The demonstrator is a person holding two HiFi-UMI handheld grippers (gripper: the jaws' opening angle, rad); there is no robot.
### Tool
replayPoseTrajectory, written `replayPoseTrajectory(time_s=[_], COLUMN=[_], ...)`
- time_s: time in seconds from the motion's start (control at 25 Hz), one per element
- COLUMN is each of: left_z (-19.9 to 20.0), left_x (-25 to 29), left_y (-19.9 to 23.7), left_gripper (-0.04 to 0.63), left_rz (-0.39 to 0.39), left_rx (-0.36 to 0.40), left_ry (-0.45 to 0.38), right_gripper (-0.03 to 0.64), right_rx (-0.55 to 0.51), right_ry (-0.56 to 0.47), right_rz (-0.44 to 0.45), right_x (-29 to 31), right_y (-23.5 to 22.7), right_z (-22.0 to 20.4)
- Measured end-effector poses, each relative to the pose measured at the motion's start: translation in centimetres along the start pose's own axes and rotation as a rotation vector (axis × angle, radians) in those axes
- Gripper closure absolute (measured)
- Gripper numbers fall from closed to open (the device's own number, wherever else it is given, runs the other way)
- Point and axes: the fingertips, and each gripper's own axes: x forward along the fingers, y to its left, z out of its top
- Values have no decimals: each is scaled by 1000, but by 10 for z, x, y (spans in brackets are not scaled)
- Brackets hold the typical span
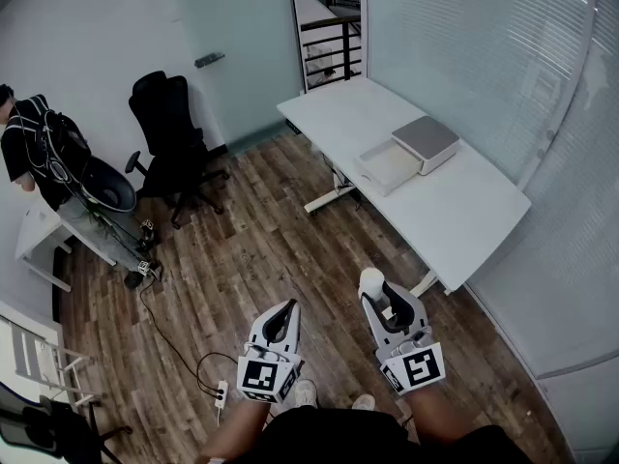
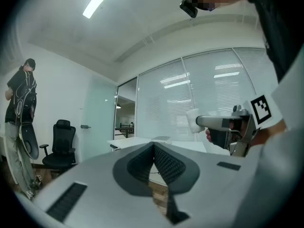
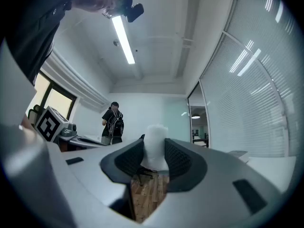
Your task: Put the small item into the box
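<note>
My right gripper (image 1: 372,286) is shut on a small white item (image 1: 370,280), which stands up between the jaws in the right gripper view as a pale lump (image 3: 155,145). The left gripper (image 1: 281,315) hangs beside it over the wooden floor, jaws closed together with nothing between them (image 2: 154,148). The left gripper view also shows the right gripper (image 2: 223,123) with the white item (image 2: 192,120) at its tip. An open white box (image 1: 390,164) with its grey lid (image 1: 426,141) alongside lies on the white table (image 1: 464,211), well ahead of both grippers.
A black office chair (image 1: 172,133) stands at the back left. Beside a second chair (image 1: 108,186) at the far left is a person (image 1: 34,148) in dark clothes. A power strip and cable (image 1: 208,375) lie on the floor by my feet. Glass partitions run along the right.
</note>
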Motion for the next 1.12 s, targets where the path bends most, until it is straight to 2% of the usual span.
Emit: replayPoseTrajectory(time_s=[0.32,0.64,0.92,1.12], left_z=[1,3,10,1], left_x=[-1,-5,-7,-10], left_y=[-3,6,32,63], left_gripper=[587,588,588,588], left_rz=[0,6,-11,-31], left_rx=[-1,16,19,11], left_ry=[-1,-18,-37,-19], right_gripper=[469,465,463,463], right_rx=[-1,0,1,2], right_ry=[-2,-46,-72,-83], right_rz=[1,10,-4,-27], right_x=[-3,3,30,55], right_y=[-1,8,26,41], right_z=[1,10,14,11])
